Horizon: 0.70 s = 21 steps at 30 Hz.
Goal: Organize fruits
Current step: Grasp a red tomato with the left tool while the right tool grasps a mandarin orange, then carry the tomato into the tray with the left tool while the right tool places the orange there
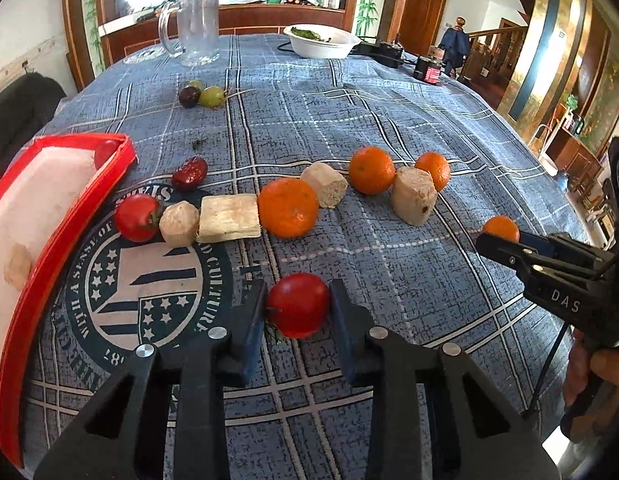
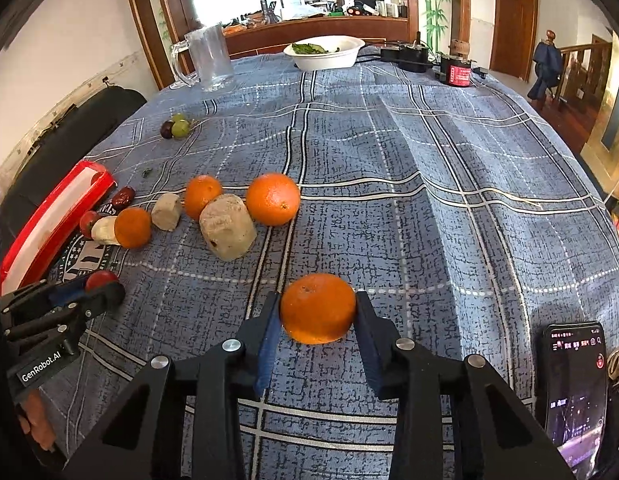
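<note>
In the left wrist view my left gripper [image 1: 299, 286] is shut on a red tomato [image 1: 297, 306], both blue pads pressing its sides just above the blue checked cloth. In the right wrist view my right gripper [image 2: 318, 296] is shut on an orange [image 2: 317, 308] in the same way. A red tray [image 1: 69, 216] with a white floor lies at the left and holds a small tomato [image 1: 105, 152] and a pale chunk [image 1: 17, 266]. Between the grippers and the far side runs a row of oranges [image 1: 287, 208], pale chunks [image 1: 228, 218], a tomato [image 1: 136, 218] and a red date [image 1: 189, 174].
Dark and green small fruits [image 1: 201, 96] lie farther back on the left. A glass mug [image 1: 197, 28] and a white bowl [image 1: 323, 40] stand at the far edge beside black devices [image 1: 427, 70]. A phone [image 2: 575, 392] rests at the near right. A hand holds each gripper's handle.
</note>
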Each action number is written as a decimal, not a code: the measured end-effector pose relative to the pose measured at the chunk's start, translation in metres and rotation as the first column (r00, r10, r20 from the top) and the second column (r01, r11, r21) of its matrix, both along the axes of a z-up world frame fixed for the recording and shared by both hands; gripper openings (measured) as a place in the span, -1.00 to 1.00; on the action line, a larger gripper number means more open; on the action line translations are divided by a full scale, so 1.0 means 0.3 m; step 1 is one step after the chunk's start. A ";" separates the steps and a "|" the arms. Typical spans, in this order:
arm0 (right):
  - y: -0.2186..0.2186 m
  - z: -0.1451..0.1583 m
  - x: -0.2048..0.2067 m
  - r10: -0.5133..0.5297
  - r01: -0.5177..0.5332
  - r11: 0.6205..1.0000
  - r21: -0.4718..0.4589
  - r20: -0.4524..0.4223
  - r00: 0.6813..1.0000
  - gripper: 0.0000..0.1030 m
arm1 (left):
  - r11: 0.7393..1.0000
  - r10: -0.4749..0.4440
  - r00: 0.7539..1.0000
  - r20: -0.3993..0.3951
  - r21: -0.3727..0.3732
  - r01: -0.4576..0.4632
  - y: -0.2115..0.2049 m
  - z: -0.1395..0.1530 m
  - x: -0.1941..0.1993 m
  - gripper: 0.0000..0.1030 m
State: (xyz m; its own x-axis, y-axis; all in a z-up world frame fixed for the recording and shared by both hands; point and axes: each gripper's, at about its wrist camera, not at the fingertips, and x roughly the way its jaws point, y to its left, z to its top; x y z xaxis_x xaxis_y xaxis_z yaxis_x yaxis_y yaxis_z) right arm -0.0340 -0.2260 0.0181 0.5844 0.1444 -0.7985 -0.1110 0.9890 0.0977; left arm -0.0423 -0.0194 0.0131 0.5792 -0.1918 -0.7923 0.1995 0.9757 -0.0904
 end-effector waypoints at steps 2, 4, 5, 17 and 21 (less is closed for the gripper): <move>-0.002 0.002 -0.003 0.000 0.000 1.000 0.001 0.002 1.000 -0.30 | 1.000 -0.006 1.000 0.002 -0.008 0.006 0.003 0.000 0.000 -0.45; -0.003 0.010 -0.011 0.004 -0.004 1.000 0.011 0.009 1.000 -0.30 | 0.999 -0.014 1.000 -0.001 -0.031 0.014 0.014 0.003 -0.001 -0.45; -0.001 0.021 -0.018 0.010 -0.010 1.000 0.013 0.019 1.000 -0.30 | 0.999 -0.015 1.000 0.000 -0.038 0.015 0.018 0.007 -0.003 -0.45; 0.089 0.182 -0.092 0.079 -0.088 0.995 0.055 0.147 0.986 -0.30 | 0.994 0.014 0.994 0.105 -0.108 -0.003 0.117 0.128 -0.069 -0.45; 0.132 0.209 -0.105 0.113 -0.125 0.990 0.062 0.169 0.979 -0.30 | 0.992 0.052 0.990 0.130 -0.121 -0.036 0.168 0.157 -0.087 -0.45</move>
State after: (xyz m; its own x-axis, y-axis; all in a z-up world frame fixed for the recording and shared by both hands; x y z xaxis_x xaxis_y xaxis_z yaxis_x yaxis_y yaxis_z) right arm -0.0655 -0.1865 0.0808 0.6823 0.2744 -0.6776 -0.2482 0.9588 0.1383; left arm -0.0682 0.0309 0.0601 0.6880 -0.2511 -0.6809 0.1742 0.9679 -0.1809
